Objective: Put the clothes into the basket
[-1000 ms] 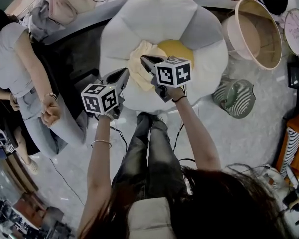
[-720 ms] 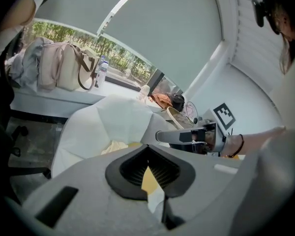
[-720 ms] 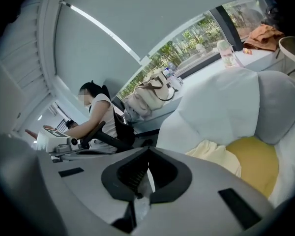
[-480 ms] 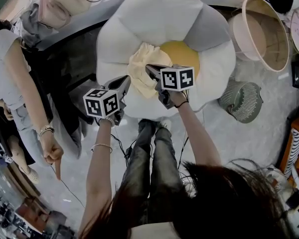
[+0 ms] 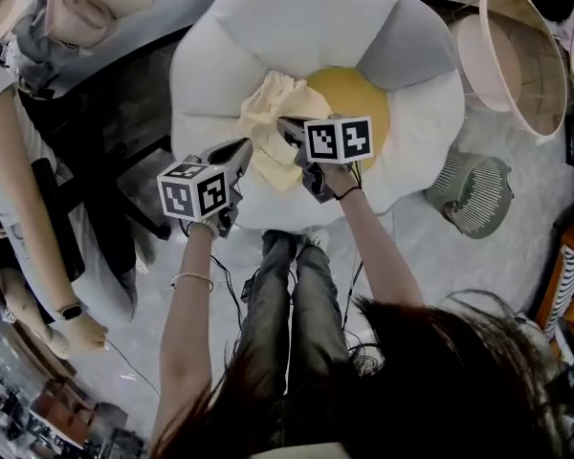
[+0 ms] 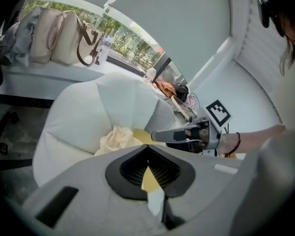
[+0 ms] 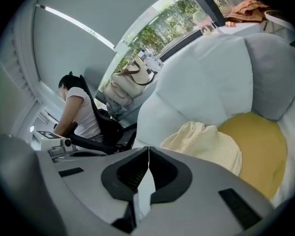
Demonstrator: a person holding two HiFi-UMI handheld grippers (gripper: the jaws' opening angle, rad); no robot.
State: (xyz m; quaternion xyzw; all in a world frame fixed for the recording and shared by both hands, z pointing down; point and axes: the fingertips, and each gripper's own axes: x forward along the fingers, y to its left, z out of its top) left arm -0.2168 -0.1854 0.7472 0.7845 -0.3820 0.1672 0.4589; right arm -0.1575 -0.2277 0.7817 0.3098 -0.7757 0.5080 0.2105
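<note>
A crumpled cream cloth lies on a flower-shaped cushion, partly over its yellow centre. My left gripper is shut and empty, with its tip at the cloth's near left edge. Shut and empty too, my right gripper hangs over the cloth's right side. In the left gripper view the closed jaws point at the cloth, with the right gripper just beyond. The right gripper view has the cloth right ahead of its closed jaws. A round pale basket stands at the far right.
A round green fan lies on the floor right of the cushion. A person stands at the left by a dark chair. Bags sit on the ledge behind the cushion. My own legs are below the grippers.
Both grippers have come down closer to the cushion and the cloth, still shut. The person at the left has shifted and lowered an arm.
</note>
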